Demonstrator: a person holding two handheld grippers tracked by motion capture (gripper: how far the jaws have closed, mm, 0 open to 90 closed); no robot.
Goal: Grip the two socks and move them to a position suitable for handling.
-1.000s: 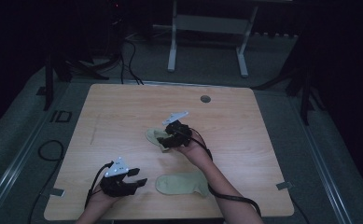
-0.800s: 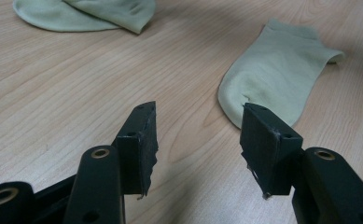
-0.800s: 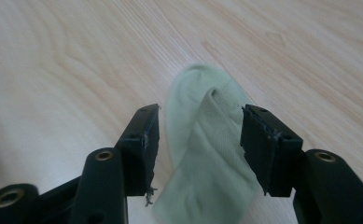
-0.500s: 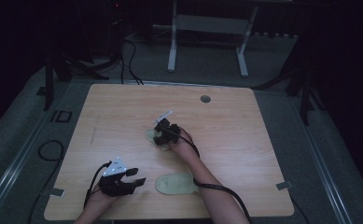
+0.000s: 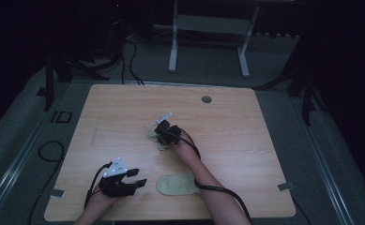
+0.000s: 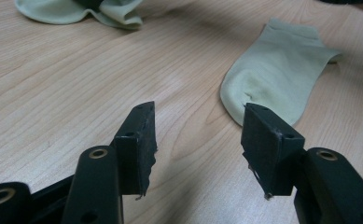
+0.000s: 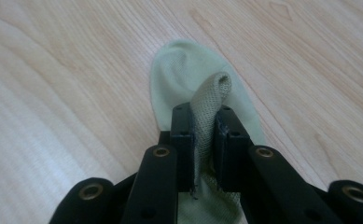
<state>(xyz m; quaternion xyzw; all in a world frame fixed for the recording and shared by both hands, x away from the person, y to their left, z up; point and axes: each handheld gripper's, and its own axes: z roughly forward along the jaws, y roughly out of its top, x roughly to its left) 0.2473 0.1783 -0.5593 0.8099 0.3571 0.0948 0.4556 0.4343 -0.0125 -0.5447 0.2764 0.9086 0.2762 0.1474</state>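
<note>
**Two pale green socks on the table, one pinched in your right gripper**

Two grippers are at work, and going left to right your left gripper (image 5: 140,177) comes first. It sits near the front left edge of the wooden table (image 5: 246,122), low over the wood, its jaws partly apart with nothing between them. In the left gripper view the bare boards show in the gap, and the pads (image 6: 137,144) touch no cloth.

Just to its right lies the flat sock (image 5: 176,184), spread out near the front edge, beside your right forearm. In the left gripper view this sock (image 6: 277,74) lies just beyond the right-hand jaw, apart from it.

Farther on, near the middle of the table, your right gripper (image 5: 160,136) is down on the crumpled sock (image 5: 153,137). Its jaws have just been closing, and they now stand narrow, clamped on a raised fold of the fabric (image 7: 207,112). The rest of that sock lies on the wood under and ahead of the jaws.

Toward the far edge, right of centre, you have a small round cable hole (image 5: 206,99) in the tabletop, well apart from both socks.
</note>
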